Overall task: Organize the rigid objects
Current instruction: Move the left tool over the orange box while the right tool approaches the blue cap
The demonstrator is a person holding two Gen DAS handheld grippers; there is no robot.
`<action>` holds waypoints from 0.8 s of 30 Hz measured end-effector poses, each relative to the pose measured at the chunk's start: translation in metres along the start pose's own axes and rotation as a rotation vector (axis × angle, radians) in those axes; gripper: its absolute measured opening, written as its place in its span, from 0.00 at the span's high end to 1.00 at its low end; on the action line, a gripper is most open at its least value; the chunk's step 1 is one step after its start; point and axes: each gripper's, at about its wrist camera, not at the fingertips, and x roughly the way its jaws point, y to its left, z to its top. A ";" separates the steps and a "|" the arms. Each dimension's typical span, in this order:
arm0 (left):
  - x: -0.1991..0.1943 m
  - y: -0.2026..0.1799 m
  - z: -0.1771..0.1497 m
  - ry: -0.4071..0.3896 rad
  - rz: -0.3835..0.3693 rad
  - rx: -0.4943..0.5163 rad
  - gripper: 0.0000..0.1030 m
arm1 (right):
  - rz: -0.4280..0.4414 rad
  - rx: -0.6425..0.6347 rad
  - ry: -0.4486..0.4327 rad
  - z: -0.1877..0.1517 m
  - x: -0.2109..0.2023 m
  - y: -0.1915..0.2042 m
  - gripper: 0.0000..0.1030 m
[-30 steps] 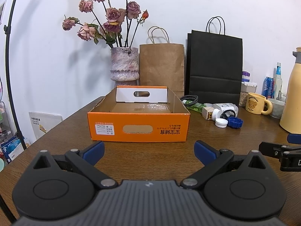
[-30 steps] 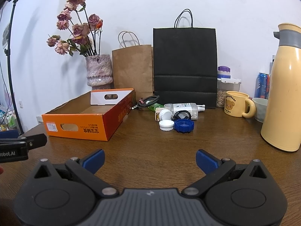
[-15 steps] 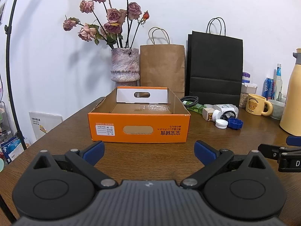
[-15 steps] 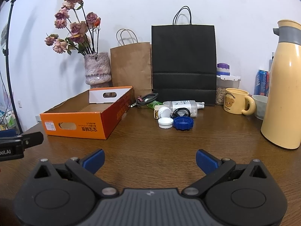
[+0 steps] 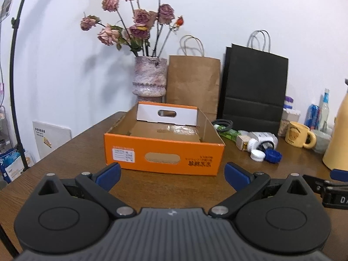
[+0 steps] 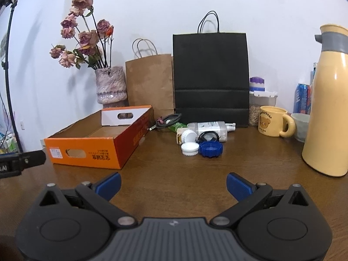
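Both grippers have edged closer over the last second. The left gripper faces the empty orange box, fingers spread, holding nothing; the right gripper, equally wide and empty, nears the blue cap and white cap right of the box; sorting looks about to start.

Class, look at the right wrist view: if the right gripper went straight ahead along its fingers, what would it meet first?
Probably the blue cap, with the white cap just left of it. The right gripper is open, and only bare table lies before them. Depth is uncertain; if it passes above, the black paper bag behind.
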 end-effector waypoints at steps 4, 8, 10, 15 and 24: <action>0.005 0.006 0.016 -0.011 0.026 -0.014 0.00 | -0.011 -0.016 -0.032 0.008 0.000 0.002 0.00; 0.011 0.015 0.037 -0.016 0.023 -0.014 0.00 | -0.014 -0.038 -0.050 0.020 0.004 0.005 0.00; 0.017 0.020 0.047 -0.002 0.008 -0.026 0.00 | -0.015 -0.040 -0.052 0.025 0.006 0.007 0.00; 0.037 0.032 0.068 0.039 0.005 -0.033 0.00 | -0.023 -0.040 -0.066 0.039 0.014 0.009 0.00; 0.083 0.057 0.097 0.112 0.035 -0.066 0.00 | -0.057 -0.048 -0.117 0.078 0.049 0.013 0.00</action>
